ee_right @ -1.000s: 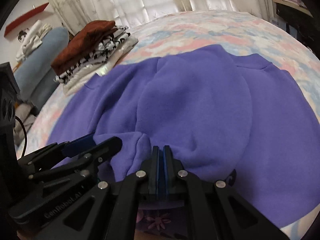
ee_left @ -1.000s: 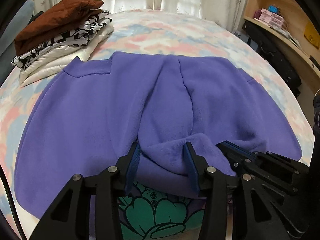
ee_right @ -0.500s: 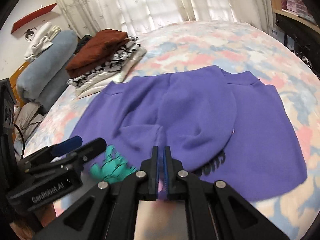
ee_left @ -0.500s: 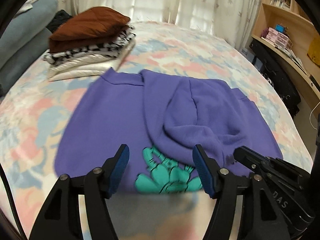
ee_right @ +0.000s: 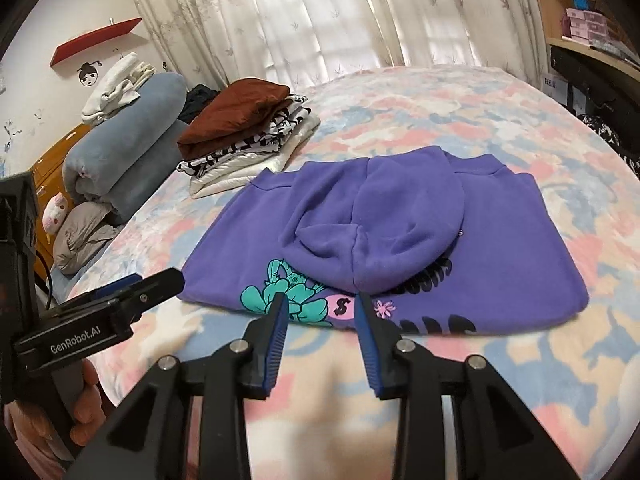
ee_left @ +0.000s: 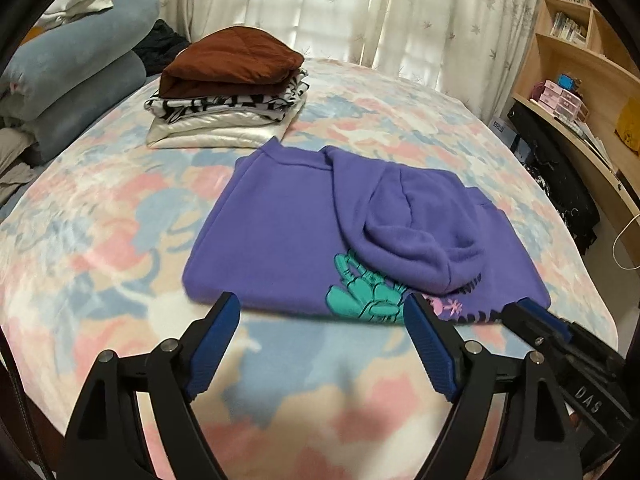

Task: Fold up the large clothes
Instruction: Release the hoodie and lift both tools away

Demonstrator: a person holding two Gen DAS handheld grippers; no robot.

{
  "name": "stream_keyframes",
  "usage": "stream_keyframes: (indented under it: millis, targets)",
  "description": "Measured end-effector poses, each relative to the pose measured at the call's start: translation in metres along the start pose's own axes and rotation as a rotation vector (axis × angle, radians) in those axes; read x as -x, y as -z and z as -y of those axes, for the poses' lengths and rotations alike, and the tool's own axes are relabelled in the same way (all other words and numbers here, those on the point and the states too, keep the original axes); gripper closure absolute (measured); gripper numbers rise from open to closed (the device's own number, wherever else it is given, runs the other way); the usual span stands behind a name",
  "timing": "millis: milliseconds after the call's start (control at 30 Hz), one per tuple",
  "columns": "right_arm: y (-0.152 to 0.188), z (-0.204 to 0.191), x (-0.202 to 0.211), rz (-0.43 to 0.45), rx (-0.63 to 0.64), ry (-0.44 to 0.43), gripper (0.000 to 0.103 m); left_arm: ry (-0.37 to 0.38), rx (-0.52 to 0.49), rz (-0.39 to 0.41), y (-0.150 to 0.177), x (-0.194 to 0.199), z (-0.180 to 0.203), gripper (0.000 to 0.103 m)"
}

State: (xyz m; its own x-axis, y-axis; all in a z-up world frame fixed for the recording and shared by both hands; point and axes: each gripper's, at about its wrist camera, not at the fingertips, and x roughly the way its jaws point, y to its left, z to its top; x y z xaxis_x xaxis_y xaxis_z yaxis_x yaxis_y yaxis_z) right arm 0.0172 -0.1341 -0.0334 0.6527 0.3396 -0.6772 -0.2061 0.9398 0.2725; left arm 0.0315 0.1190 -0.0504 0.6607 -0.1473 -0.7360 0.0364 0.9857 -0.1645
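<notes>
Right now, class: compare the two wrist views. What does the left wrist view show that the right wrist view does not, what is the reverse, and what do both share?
Only the left wrist view shows the wooden bookshelf with books.

Only the right wrist view shows the red wall shelf, the plush toy and a hand holding the left gripper.

Both show the purple hoodie lying released on the bed, the folded clothes stack, and both the left and the right gripper open, nothing between their jaws.

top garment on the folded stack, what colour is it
Rust brown top garment, clearest in the left wrist view.
</notes>
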Motion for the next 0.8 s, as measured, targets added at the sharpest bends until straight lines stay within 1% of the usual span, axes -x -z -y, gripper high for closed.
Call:
stream_keyframes:
  millis: [67, 133, 200, 267, 333, 367, 400, 467, 533, 600, 700, 767, 800]
  targets:
    - [0.004, -0.001, 0.005, 0.014, 0.011, 0.008, 0.069, 0.0, 0.011, -0.009, 0.007, 0.001, -0.006, 0.02]
    - [0.008, -0.001, 0.008, 0.029, 0.022, 0.018, 0.069, 0.016, 0.033, -0.028, 0.014, -0.003, -0.011, 0.019]
    - [0.012, -0.001, 0.009, 0.046, 0.032, 0.032, 0.069, 0.06, 0.074, -0.053, 0.02, -0.011, -0.02, 0.019]
    - [0.017, 0.001, 0.005, 0.045, 0.034, 0.044, 0.069, 0.117, 0.118, -0.077, 0.028, -0.022, -0.029, 0.019]
    - [0.021, 0.005, -0.002, 0.026, 0.026, 0.048, 0.07, 0.176, 0.165, -0.086, 0.034, -0.033, -0.037, 0.019]
    - [0.023, 0.006, -0.006, 0.015, 0.019, 0.045, 0.072, 0.203, 0.19, -0.086, 0.038, -0.039, -0.04, 0.019]
    - [0.024, 0.008, -0.01, 0.006, 0.012, 0.043, 0.073, 0.234, 0.226, -0.085, 0.042, -0.047, -0.046, 0.019]
    - [0.027, 0.009, -0.016, -0.005, 0.004, 0.042, 0.074, 0.274, 0.297, -0.085, 0.049, -0.064, -0.058, 0.019]
    - [0.028, 0.011, -0.024, -0.016, -0.004, 0.043, 0.074, 0.289, 0.34, -0.093, 0.051, -0.081, -0.066, 0.019]
    - [0.028, 0.013, -0.032, -0.024, -0.011, 0.042, 0.074, 0.297, 0.358, -0.064, 0.051, -0.092, -0.07, 0.019]
    - [0.026, 0.013, -0.043, -0.031, -0.012, 0.047, 0.074, 0.291, 0.352, -0.019, 0.043, -0.104, -0.069, 0.019]
    - [0.022, 0.013, -0.05, -0.03, -0.013, 0.047, 0.083, 0.295, 0.384, -0.028, 0.038, -0.117, -0.072, 0.019]
    - [0.019, 0.013, -0.054, -0.026, -0.015, 0.045, 0.084, 0.295, 0.405, -0.038, 0.034, -0.126, -0.075, 0.019]
